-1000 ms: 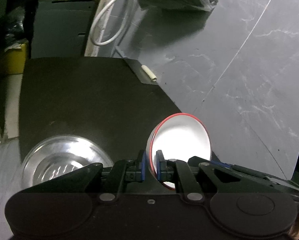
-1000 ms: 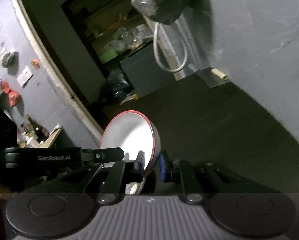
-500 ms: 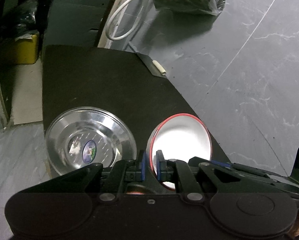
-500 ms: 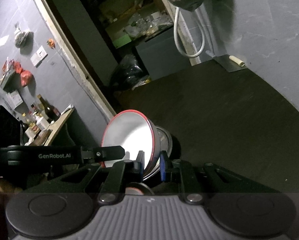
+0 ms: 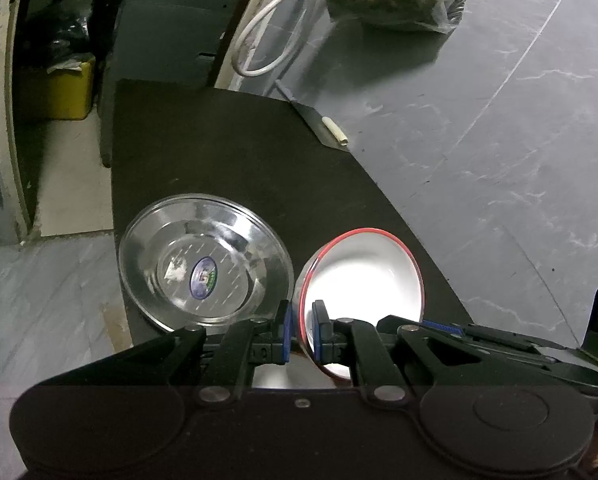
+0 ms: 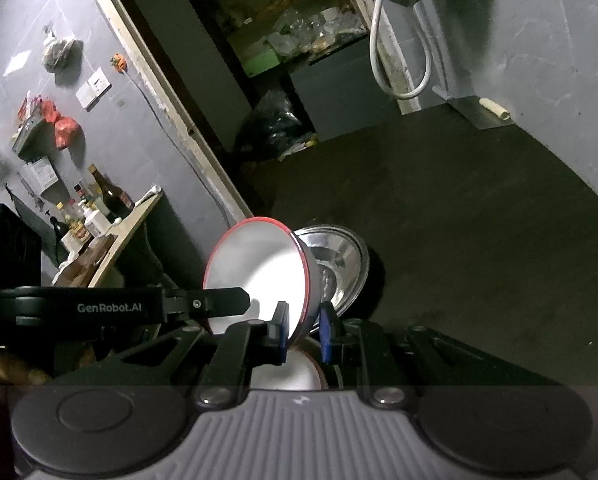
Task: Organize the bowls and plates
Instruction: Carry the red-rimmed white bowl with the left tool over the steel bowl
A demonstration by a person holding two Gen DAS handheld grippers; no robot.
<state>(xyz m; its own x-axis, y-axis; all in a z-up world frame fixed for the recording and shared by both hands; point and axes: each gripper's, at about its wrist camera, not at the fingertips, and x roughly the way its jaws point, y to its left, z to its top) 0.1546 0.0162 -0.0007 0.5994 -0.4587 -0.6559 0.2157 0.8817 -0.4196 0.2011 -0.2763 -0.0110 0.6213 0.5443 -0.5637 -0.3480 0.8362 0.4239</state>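
1. The left tongs are clamped on the rim of a white bowl with a red rim, which is tilted on its side.
2. The right tongs are clamped on the same bowl's opposite rim.
3. A steel bowl sits on the dark worktop just left of the left tongs, beside the held bowl.
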